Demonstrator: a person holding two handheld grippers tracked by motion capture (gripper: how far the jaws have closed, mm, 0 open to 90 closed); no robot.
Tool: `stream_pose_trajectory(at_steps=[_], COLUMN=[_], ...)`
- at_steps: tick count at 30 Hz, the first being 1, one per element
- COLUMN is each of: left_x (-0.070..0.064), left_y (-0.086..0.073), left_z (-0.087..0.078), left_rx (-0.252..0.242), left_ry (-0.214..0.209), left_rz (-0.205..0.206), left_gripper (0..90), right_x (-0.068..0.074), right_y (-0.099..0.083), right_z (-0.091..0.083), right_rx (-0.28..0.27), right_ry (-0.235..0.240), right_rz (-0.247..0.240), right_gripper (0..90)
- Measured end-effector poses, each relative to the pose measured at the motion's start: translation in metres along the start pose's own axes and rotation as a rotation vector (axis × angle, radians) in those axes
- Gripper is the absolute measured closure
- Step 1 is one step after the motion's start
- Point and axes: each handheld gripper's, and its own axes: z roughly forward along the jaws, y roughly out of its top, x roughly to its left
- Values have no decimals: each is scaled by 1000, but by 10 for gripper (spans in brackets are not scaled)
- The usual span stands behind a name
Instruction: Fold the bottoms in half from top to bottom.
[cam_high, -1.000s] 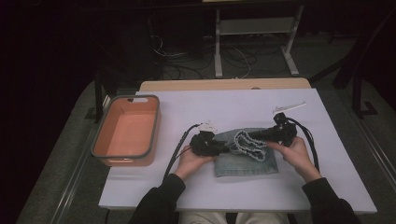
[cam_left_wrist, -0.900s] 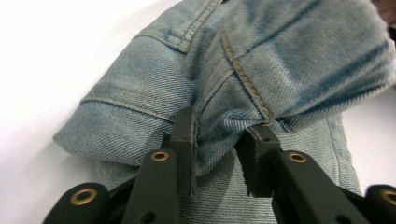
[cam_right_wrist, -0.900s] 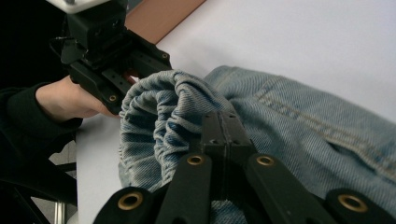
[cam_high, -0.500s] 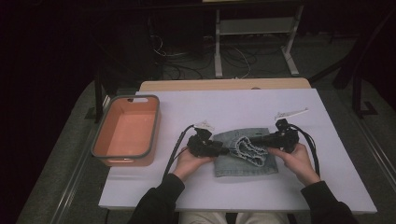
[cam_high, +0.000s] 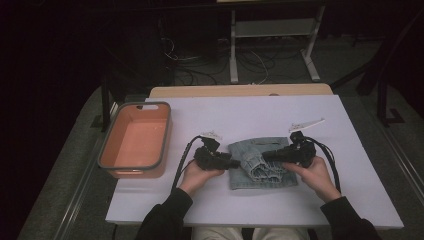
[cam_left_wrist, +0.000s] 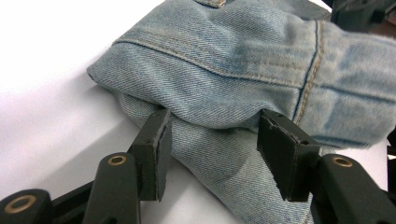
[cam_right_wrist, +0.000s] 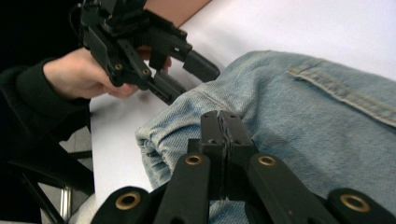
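A folded pair of light blue jeans (cam_high: 267, 176) (cam_left_wrist: 233, 60) (cam_right_wrist: 303, 116) lies on the white table (cam_high: 250, 112), with a rolled hem bunched on top in the middle. At the jeans' left edge my left gripper (cam_high: 235, 163) (cam_left_wrist: 212, 123) is open, one jaw on either side of a folded edge of the denim. It also shows in the right gripper view, left gripper (cam_right_wrist: 187, 80), held in a hand. My right gripper (cam_high: 266, 156) (cam_right_wrist: 222, 116) lies low over the jeans from the right. Its jaws are pressed together with the tips against the denim, and no cloth shows between them.
An empty orange bin with a grey rim (cam_high: 162, 135) stands on the left part of the table. The table's front edge runs just before the person's forearms. Cables and metal frame legs (cam_high: 310, 50) lie on the dark floor beyond the far edge.
Both grippers have come down and toward the person. The bunched fold of denim has settled lower onto the jeans, and the right gripper now rests on it.
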Motion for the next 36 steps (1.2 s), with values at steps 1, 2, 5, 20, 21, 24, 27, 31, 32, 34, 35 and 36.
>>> stream_pose_trajectory(at_steps=[1, 2, 5, 20, 21, 24, 27, 31, 32, 34, 35, 36], left_x=[1, 1, 4, 3, 3, 0, -4, -7, -8, -10, -11, -12], left_y=[0, 0, 0, 1, 1, 3, 5, 9, 10, 14, 16, 19], left_z=[-1, -1, -3, -4, -5, -6, -6, -9, -9, -10, -10, -10], left_rx=[-1, -4, -11, -37, -49, -80, -85, -105, -107, -113, -115, -116], left_ry=[1, 2, 3, -31, -45, -64, -69, -87, -91, -96, -101, -105], left_rz=[0, -5, -19, -29, -35, -42, -26, -21, -15, -13, -9, -2], left_gripper=[448, 447, 442, 401, 398, 388, 378, 369, 362, 351, 351, 345], right_x=[1, 2, 2, 4, 5, 8, 12, 17, 18, 21, 22, 24], right_y=[0, -1, -4, -23, -23, -21, -19, -18, -18, -19, -19, -20], right_z=[1, 2, 6, 20, 19, 16, 9, -4, -7, -14, -16, -18], right_rx=[5, 10, 25, 75, 74, 63, 54, 20, 9, -11, -16, -25], right_ry=[-1, -1, -1, -29, -30, -44, -64, -76, -79, -97, -101, -107], right_rz=[-3, -2, -1, 28, 25, 23, 22, 26, 30, 31, 29, 25], right_gripper=[882, 882, 887, 893, 892, 882, 867, 842, 830, 805, 803, 792])
